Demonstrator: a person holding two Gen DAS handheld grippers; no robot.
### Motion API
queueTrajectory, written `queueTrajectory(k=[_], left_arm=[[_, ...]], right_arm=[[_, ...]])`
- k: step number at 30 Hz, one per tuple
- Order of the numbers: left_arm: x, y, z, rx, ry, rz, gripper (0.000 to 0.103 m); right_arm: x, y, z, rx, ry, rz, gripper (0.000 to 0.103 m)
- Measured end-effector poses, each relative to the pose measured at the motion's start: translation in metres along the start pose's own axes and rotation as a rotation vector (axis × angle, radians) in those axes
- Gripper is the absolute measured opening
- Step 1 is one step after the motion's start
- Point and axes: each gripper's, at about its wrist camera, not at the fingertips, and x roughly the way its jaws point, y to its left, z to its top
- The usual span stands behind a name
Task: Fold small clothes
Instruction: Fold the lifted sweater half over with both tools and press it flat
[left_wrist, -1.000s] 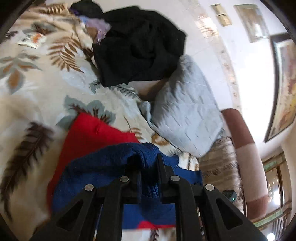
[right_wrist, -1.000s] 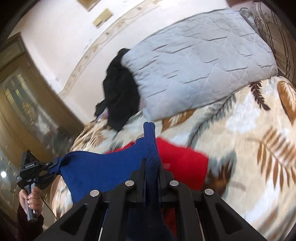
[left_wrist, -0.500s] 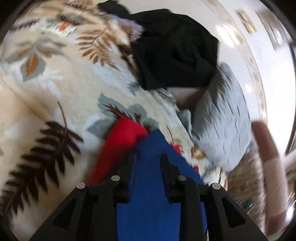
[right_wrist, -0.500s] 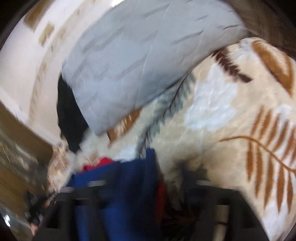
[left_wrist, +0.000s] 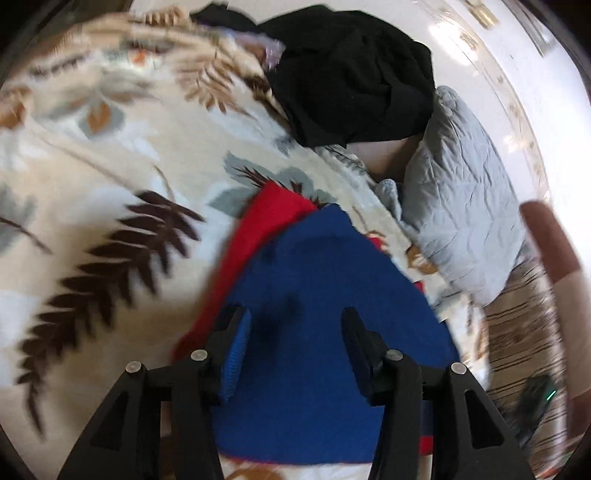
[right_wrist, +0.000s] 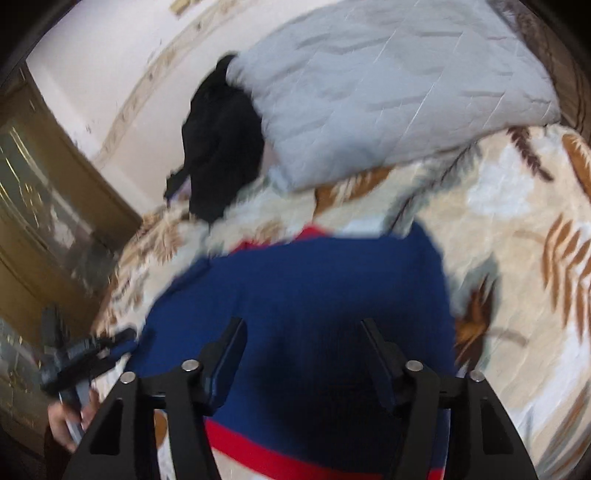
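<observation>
left gripper (left_wrist: 295, 325): jaws wide apart, nothing held, over the blue garment (left_wrist: 325, 295)
right gripper (right_wrist: 303, 332): jaws wide apart, nothing held, over same garment
blue garment: spread flat on the leaf-print blanket (left_wrist: 92, 177), lying on the red garment (left_wrist: 269, 218)
red garment: edges show at left, far and near sides
grey pillow (right_wrist: 388, 92): far right
black clothes pile (left_wrist: 351, 70): far, left of pillow

Blue knit garment (left_wrist: 325, 295) lies flat on red garment (left_wrist: 266, 218); red edges show beyond it; both rest on leaf-print bedspread (left_wrist: 110, 177).
</observation>
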Motion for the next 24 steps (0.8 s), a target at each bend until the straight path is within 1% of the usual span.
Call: queueTrajectory(k=[2, 4, 5, 6, 8, 10, 12, 13, 14, 15, 16, 18, 19, 20, 22, 24], left_arm=[[0.008, -0.006, 0.007, -0.022, 0.007, -0.042, 0.052], [0.023, -0.017, 0.016, -0.04, 0.024, -0.131, 0.052], [0.031, -0.02, 0.019, -0.048, 0.029, -0.157, 0.052], [0.039, -0.023, 0.022, -0.054, 0.032, -0.168, 0.052], [0.057, -0.021, 0.026, -0.076, 0.04, -0.146, 0.052], [0.07, -0.017, 0.031, -0.113, 0.035, -0.162, 0.052], [0.07, -0.016, 0.038, -0.129, 0.008, -0.178, 0.052], [0.066, -0.015, 0.042, -0.133, -0.012, -0.181, 0.052], [0.061, -0.013, 0.047, -0.135, -0.049, -0.176, 0.052], [0.054, -0.009, 0.05, -0.138, -0.088, -0.165, 0.052], [0.048, -0.004, 0.054, -0.145, -0.113, -0.146, 0.052], [0.036, 0.004, 0.058, -0.174, -0.142, -0.115, 0.052], [0.029, 0.006, 0.058, -0.189, -0.153, -0.086, 0.052], [0.023, 0.005, 0.057, -0.183, -0.159, -0.056, 0.052], [0.014, -0.006, 0.052, -0.122, -0.152, 0.019, 0.052], [0.008, -0.024, 0.04, -0.013, -0.132, 0.109, 0.052]], right_arm=[[0.008, 0.005, -0.007, -0.02, 0.04, -0.024, 0.051], [0.011, 0.006, -0.009, -0.016, 0.047, -0.032, 0.051], [0.011, 0.004, -0.008, -0.008, 0.047, -0.025, 0.051], [0.011, 0.001, -0.007, 0.002, 0.051, -0.013, 0.051], [0.014, -0.006, -0.006, 0.018, 0.06, 0.003, 0.051], [0.019, -0.013, -0.004, 0.039, 0.07, 0.019, 0.051], [0.022, -0.023, 0.0, 0.077, 0.074, 0.048, 0.05], [0.021, -0.026, 0.003, 0.081, 0.065, 0.049, 0.05], [0.021, -0.027, 0.004, 0.078, 0.057, 0.041, 0.05], [0.02, -0.03, 0.006, 0.074, 0.039, 0.015, 0.05], [0.02, -0.032, 0.008, 0.08, 0.031, 0.005, 0.05], [0.018, -0.044, 0.011, 0.123, 0.013, 0.003, 0.05], [0.018, -0.048, 0.012, 0.141, 0.007, 0.002, 0.05], [0.016, -0.051, 0.014, 0.153, 0.0, 0.0, 0.05], [0.011, -0.055, 0.016, 0.17, -0.017, 0.005, 0.05], [0.009, -0.056, 0.017, 0.183, -0.016, 0.022, 0.05]])
